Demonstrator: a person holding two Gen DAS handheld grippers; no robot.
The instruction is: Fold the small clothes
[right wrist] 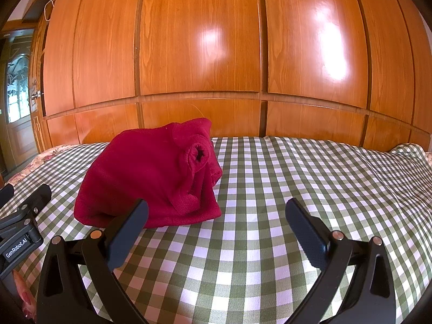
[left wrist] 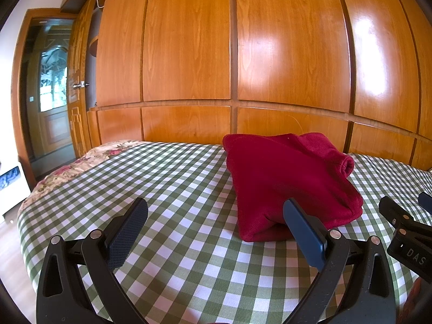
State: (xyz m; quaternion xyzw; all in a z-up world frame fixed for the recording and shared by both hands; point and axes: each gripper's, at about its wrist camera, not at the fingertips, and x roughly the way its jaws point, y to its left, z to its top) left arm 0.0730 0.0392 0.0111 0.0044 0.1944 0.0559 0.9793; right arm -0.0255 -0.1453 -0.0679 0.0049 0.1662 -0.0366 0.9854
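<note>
A dark red fleece garment (left wrist: 286, 178) lies folded into a thick bundle on the green-and-white checked bedspread (left wrist: 172, 178), with a rolled sleeve opening (right wrist: 199, 155) facing right. My left gripper (left wrist: 216, 208) is open just in front of the bundle, its right finger (left wrist: 302, 226) beside the bundle's near corner. Open too, my right gripper (right wrist: 216, 210) sits to the right of the garment (right wrist: 145, 172), with its left finger (right wrist: 129, 226) in front of the near edge. Nothing is held between either pair of fingers. The right gripper's body (left wrist: 405, 229) shows at the left wrist view's right edge.
A tall wall of glossy wooden wardrobe panels (left wrist: 232, 54) stands right behind the bed. An open doorway (left wrist: 51, 89) with a glass-panelled door lies far left. The bed's left edge (left wrist: 29, 210) drops to a wooden floor. Checked bedspread (right wrist: 310, 178) stretches wide to the right.
</note>
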